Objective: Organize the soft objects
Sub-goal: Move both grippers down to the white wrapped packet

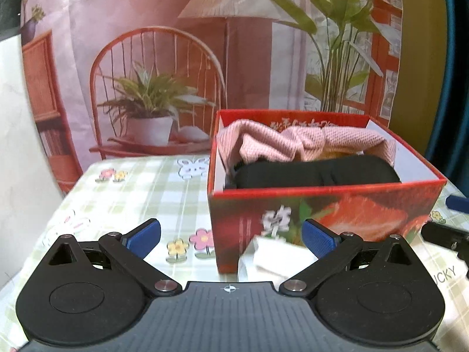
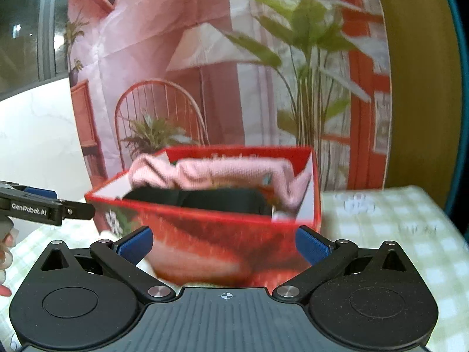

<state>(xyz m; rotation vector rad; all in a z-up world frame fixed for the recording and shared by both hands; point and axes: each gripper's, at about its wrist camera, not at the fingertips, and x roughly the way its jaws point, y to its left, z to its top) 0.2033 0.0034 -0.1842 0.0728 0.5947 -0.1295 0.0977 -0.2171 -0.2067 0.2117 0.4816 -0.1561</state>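
Note:
A red printed box point(image 1: 322, 208) stands on the table and holds a pink knitted cloth point(image 1: 293, 143) at the back and a black soft item point(image 1: 316, 173) in front. A white soft item point(image 1: 275, 255) lies on the table against the box's front. My left gripper point(image 1: 231, 234) is open and empty, just before the box's left front corner and the white item. In the right wrist view the box point(image 2: 211, 243), the pink cloth point(image 2: 222, 173) and the black item point(image 2: 205, 199) show again. My right gripper point(image 2: 224, 246) is open and empty, close to the box's front wall.
The table has a green checked cloth with flower and rabbit prints point(image 1: 132, 193). A printed backdrop of a chair, lamp and plants point(image 1: 205, 58) hangs behind it. The left gripper point(image 2: 44, 208) shows at the left edge of the right wrist view.

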